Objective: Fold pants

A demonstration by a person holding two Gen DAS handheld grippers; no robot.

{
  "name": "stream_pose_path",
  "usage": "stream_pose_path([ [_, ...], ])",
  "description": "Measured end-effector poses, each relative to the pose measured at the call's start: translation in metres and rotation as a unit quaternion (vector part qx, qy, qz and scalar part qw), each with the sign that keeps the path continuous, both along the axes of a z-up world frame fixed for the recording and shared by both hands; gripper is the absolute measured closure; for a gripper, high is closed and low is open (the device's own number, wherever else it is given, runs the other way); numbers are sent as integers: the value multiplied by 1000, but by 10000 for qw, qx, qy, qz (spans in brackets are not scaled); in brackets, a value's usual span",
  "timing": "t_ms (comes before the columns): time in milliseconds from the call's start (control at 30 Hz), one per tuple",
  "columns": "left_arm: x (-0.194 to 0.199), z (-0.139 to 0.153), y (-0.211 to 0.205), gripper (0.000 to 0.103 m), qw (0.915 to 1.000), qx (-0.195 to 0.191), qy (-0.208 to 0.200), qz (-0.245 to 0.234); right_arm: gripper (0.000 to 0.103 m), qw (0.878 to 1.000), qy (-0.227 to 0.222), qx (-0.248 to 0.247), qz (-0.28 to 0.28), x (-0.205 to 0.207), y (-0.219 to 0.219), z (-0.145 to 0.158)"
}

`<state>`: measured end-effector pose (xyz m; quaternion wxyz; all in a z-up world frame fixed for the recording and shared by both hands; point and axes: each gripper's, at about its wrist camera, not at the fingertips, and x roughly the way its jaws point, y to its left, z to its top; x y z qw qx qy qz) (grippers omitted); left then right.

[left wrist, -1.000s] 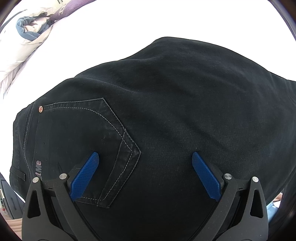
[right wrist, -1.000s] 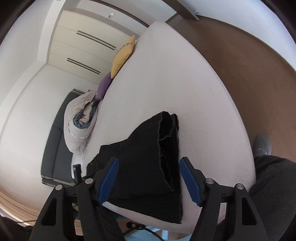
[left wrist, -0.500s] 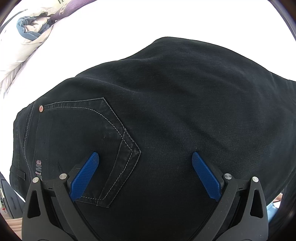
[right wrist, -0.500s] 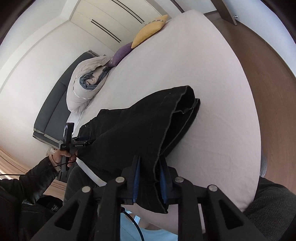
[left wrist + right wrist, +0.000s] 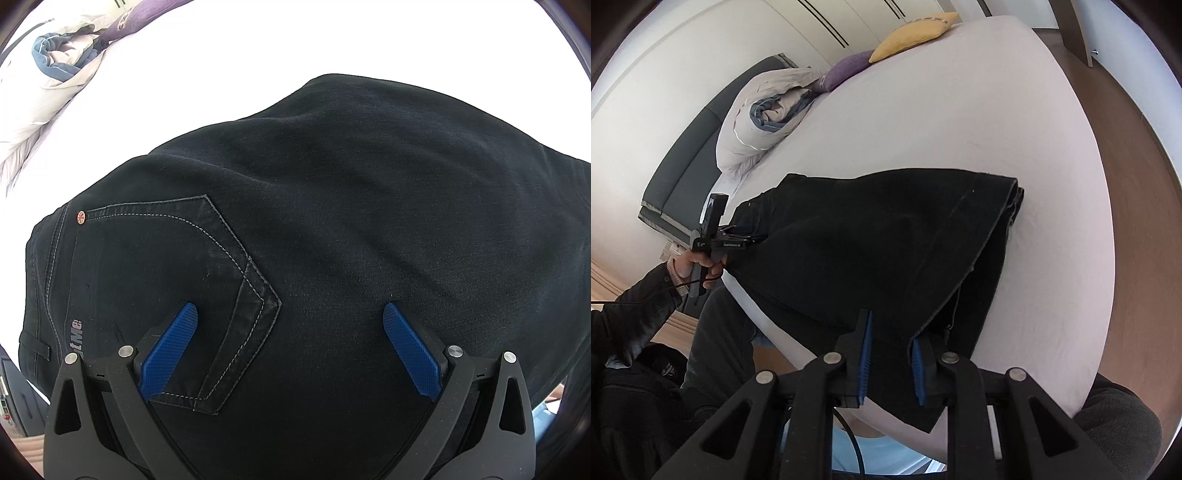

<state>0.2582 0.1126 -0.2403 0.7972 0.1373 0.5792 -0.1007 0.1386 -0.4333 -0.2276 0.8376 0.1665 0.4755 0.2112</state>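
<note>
Black jeans (image 5: 886,240) lie folded on a white bed (image 5: 960,122). My right gripper (image 5: 888,358) is shut on the leg end of the jeans and holds it lifted near the bed's front edge. In the left wrist view the jeans (image 5: 351,221) fill the frame, seat side up, with a stitched back pocket (image 5: 166,277). My left gripper (image 5: 286,343) is open, its blue pads apart just above the pocket area. It also shows in the right wrist view (image 5: 738,240) at the waistband end.
A rolled duvet (image 5: 764,114), a purple cushion (image 5: 846,70) and a yellow cushion (image 5: 912,33) lie at the bed's far end. Brown floor (image 5: 1137,184) runs along the right. A grey headboard (image 5: 683,173) stands at the left.
My right gripper has closed on the leg end of the jeans and lifted and swung it. The left gripper has stayed still and open.
</note>
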Motion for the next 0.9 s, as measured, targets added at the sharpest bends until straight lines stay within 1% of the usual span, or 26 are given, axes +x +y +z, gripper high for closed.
stream_pose_path([
  [33, 0, 0, 0, 0, 10000, -2, 0, -1, 95, 10000, -43, -40, -33, 0, 0, 1],
  [100, 0, 0, 1, 0, 10000, -9, 2, 1, 98, 9999, -61, 18, -99, 1, -2, 5],
  [133, 0, 0, 1, 0, 10000, -11, 5, -4, 98, 9997, -92, 197, -132, 1, -3, 9],
  [200, 0, 0, 1, 0, 10000, -10, 8, -13, 99, 9958, -174, 877, -193, 0, -8, 23],
  [267, 0, 0, 1, 0, 10000, 0, 14, -15, 99, 9849, -366, 1659, -340, -3, -17, 42],
  [333, 1, 0, -1, 0, 10000, 16, 27, -24, 99, 9660, -554, 2459, -581, -5, -29, 60],
  [367, 1, -1, -2, 0, 10000, 21, 31, -27, 99, 9574, -554, 2725, -779, -4, -36, 62],
  [400, 2, -1, -4, 0, 10000, 25, 34, -25, 99, 9516, -490, 2876, -965, -2, -42, 59],
  [433, 2, -1, -5, 0, 10000, 25, 34, -26, 99, 9519, -395, 2800, -1175, 0, -47, 53],
  [467, 2, -1, -5, 0, 10000, 22, 33, -26, 99, 9552, -228, 2588, -1418, 2, -52, 43],
  [500, 1, -1, -6, 0, 10000, 20, 30, -20, 98, 9572, 91, 2311, -1740, 4, -58, 27],
  [533, 0, -1, -6, 0, 10000, 16, 19, -12, 94, 9563, 459, 2005, -2077, 3, -65, 11],
  [567, -1, -1, -6, 0, 10000, 11, 7, -5, 93, 9539, 819, 1744, -2302, 0, -71, -4],
  [633, -3, -1, -5, 0, 10000, -12, -15, 19, 89, 9498, 1542, 1322, -2381, -10, -76, -25],
  [667, -4, -1, -5, 0, 10000, -19, -21, 25, 89, 9488, 1700, 1166, -2395, -19, -77, -28],
  [733, -3, -1, -4, 0, 10000, -29, -6, 18, 89, 9505, 1775, 1088, -2308, -32, -78, -24],
  [767, -3, -1, -4, 0, 10000, -28, 8, 12, 88, 9520, 1700, 1116, -2289, -38, -79, -19],
  [800, -2, -2, -2, 0, 10000, -22, 18, 6, 85, 9543, 1531, 1218, -2260, -42, -81, -12],
  [833, -2, -1, -2, 0, 10000, -5, 28, -10, 71, 9560, 1323, 1383, -2223, -44, -85, -4],
  [867, -2, -1, -2, 0, 10000, 4, 35, -16, 53, 9558, 1105, 1599, -2205, -44, -89, 1],
  [900, -1, -1, -1, 0, 10000, 8, 41, -12, 45, 9527, 937, 1833, -2237, -42, -93, 5],
])
